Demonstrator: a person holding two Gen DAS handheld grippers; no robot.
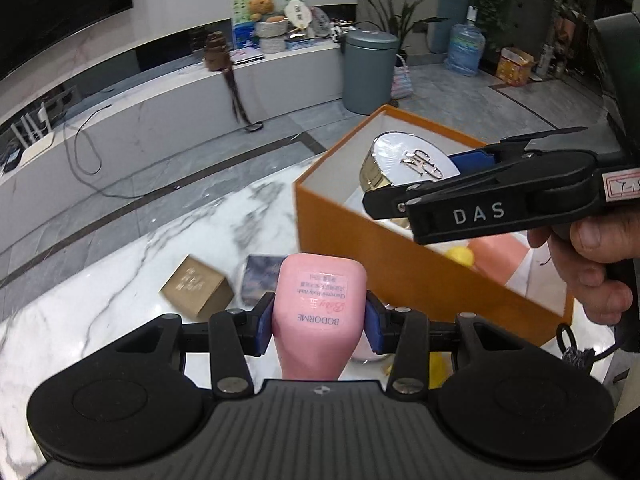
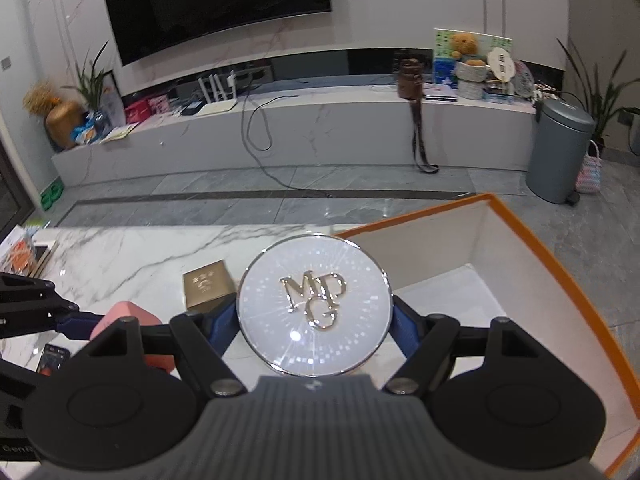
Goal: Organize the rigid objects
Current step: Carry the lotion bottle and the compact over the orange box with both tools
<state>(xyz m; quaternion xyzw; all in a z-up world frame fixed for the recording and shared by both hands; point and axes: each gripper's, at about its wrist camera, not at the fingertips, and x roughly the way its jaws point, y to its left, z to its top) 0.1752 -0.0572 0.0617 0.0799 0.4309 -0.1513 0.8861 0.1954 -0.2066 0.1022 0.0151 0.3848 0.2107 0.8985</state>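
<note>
While both hands carry their loads toward the orange box (image 1: 400,272), the step in hand looks like the transfer of two items at once. The left gripper (image 1: 318,318) has its jaws closed on a pink bottle (image 1: 320,312), held above the tabletop (image 1: 120,312) just short of the box's near wall. The right gripper (image 2: 314,330) has its jaws clamped on the rim of a round white compact (image 2: 314,306) with a gold monogram; seen from the left wrist, that compact (image 1: 412,166) hangs over the box's open top.

The next move, as I judge it, calls for lowering the compact into free space on the box floor and releasing it, then bringing the bottle over the wall without knocking the things already inside.

Counted: one orange box, one pink bottle, one compact. On the tabletop beside the box lie one small gold carton (image 1: 198,290) and one dark flat packet (image 1: 260,280), each apart from the box. Inside the box at least a yellow item (image 1: 460,256) and a pinkish one show; the right gripper hides the rest, so I cannot count them fully.
</note>
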